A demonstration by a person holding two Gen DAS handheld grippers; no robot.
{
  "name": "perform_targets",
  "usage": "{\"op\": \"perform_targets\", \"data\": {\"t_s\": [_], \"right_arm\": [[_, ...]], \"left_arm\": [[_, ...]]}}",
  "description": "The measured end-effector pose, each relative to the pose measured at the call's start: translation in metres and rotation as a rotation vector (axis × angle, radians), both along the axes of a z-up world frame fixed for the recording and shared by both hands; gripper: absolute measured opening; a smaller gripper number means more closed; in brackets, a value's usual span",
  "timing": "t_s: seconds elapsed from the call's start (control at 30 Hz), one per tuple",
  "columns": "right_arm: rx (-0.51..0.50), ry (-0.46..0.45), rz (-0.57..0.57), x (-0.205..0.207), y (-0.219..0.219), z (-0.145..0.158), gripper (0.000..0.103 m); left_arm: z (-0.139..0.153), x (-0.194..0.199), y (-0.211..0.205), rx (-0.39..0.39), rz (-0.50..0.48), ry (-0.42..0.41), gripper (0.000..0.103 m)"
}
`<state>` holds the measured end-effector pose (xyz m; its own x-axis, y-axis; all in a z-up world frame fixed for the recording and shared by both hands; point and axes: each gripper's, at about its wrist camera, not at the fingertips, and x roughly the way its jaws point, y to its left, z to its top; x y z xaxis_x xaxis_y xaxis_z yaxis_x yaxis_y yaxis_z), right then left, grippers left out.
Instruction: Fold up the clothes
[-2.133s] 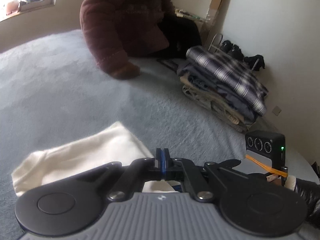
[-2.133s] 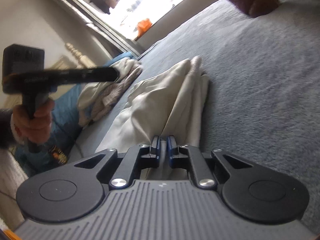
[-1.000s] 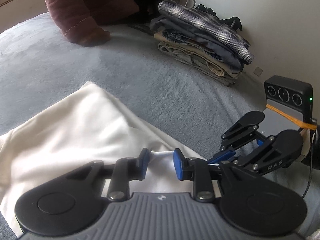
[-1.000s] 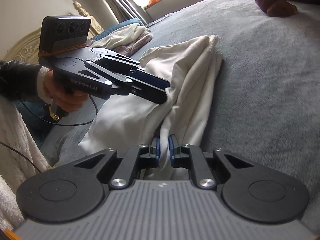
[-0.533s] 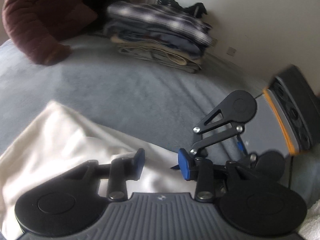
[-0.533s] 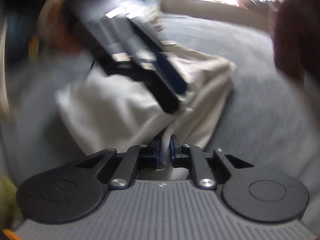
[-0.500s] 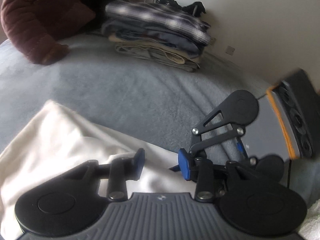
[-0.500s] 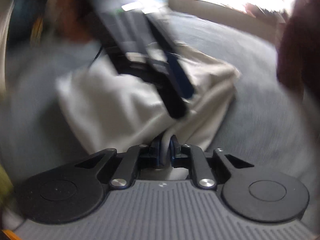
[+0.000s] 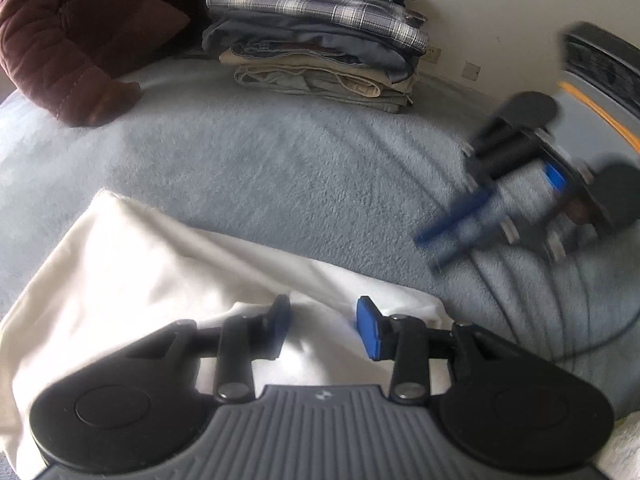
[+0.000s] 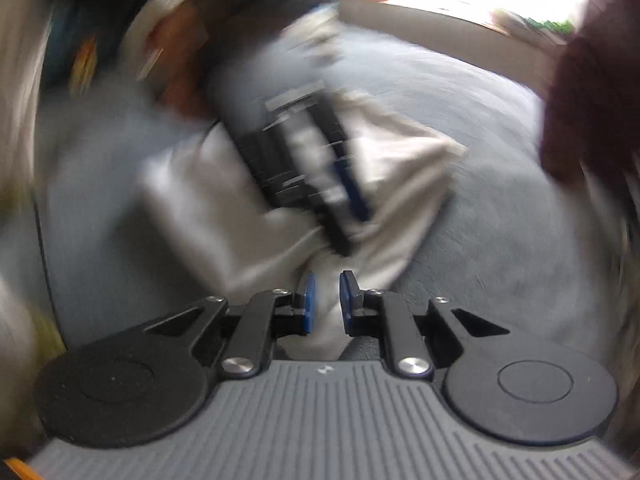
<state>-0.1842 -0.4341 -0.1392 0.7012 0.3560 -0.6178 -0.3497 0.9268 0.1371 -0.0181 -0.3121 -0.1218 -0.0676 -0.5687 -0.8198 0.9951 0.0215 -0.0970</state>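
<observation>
Cream cotton garment (image 9: 132,280) lies spread on a grey fleecy blanket (image 9: 280,168) covering a bed beside a pale wall. Ahead sits a stack of folded clothes (image 9: 320,44). Left gripper (image 9: 323,328) hovers over the cloth, jaws parted, having just opened. Right gripper (image 10: 325,300), narrowly parted, has a fold of the garment between its pads.

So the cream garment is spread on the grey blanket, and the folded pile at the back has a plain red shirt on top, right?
Not quite. The cream garment does lie on the grey blanket, but the folded pile at the back is topped by a dark plaid shirt, not a plain red one. The left wrist view shows this.
</observation>
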Motion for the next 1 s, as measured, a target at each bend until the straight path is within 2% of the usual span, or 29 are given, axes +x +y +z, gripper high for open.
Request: {"op": "perform_targets", "data": {"t_s": [0.17,0.27,0.37,0.53,0.6,0.67,0.77,0.97,1.0], "right_arm": [[0.257,0.029,-0.141,0.013,-0.033,-0.03,0.013],[0.314,0.077,-0.096,0.028,-0.024,-0.052,0.013],[0.256,0.097,-0.035,0.038,-0.005,-0.066,0.013],[0.198,0.079,-0.008,0.04,-0.002,-0.057,0.013],[0.176,0.048,-0.003,0.039,0.001,-0.05,0.013],[0.166,0.024,-0.001,0.04,0.003,-0.047,0.013],[0.135,0.034,0.021,0.049,0.009,-0.053,0.013],[0.08,0.031,0.078,0.05,0.014,-0.046,0.013],[0.071,0.032,0.093,0.051,0.016,-0.045,0.013]], "left_arm": [[0.003,-0.004,0.0,0.014,0.002,-0.035,0.038],[0.004,-0.004,0.001,0.032,0.022,-0.038,0.038],[0.004,0.001,-0.001,0.062,0.065,-0.008,0.038],[0.001,0.009,-0.006,0.105,0.142,0.053,0.038],[0.0,0.01,-0.009,0.12,0.166,0.058,0.034],[-0.001,0.007,-0.009,0.127,0.178,0.035,0.018],[0.004,0.002,-0.003,0.109,0.2,0.006,0.008],[0.032,-0.008,0.018,-0.025,0.179,-0.051,0.007],[0.031,-0.008,0.017,-0.024,0.176,-0.053,0.007]]}}
